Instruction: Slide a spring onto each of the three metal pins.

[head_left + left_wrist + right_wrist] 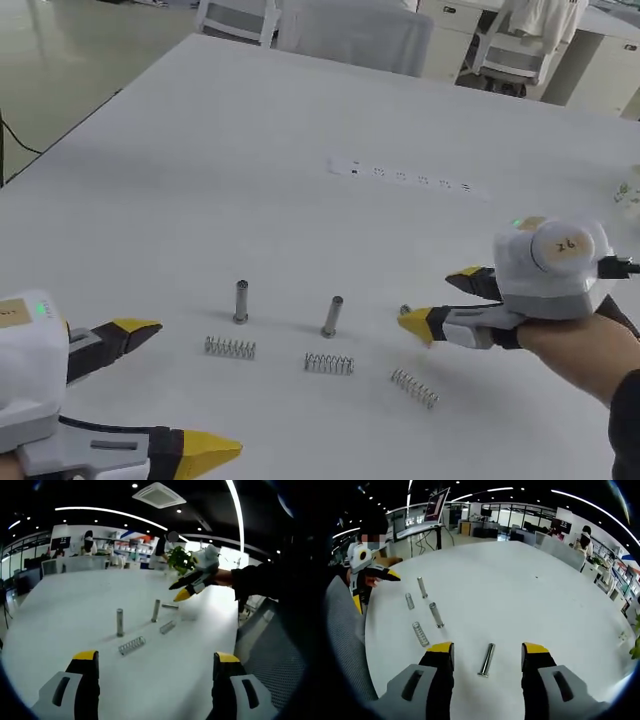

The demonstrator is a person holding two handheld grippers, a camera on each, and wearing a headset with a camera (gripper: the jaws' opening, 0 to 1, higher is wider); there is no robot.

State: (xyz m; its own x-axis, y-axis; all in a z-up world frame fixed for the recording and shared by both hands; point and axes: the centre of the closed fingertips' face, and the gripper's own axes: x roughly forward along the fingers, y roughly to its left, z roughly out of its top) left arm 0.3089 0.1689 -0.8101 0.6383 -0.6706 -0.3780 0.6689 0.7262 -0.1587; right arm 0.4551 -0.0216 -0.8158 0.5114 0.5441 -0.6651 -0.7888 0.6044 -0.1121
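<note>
Right gripper view: the lying pin (485,664) is straddled by the released right gripper (487,649). Three springs (230,347) lie unthreaded beside two upright pins (241,300); the left gripper (190,386) is likewise released. Closing on the lying pin is judged next.

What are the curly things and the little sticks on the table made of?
The springs look like thin metal wire, probably steel: silvery grey coils with gaps between the turns. The pins look like solid metal too, smooth and polished, with a bright glint down their sides. The table is plain matte white; its material can't be told.
</note>
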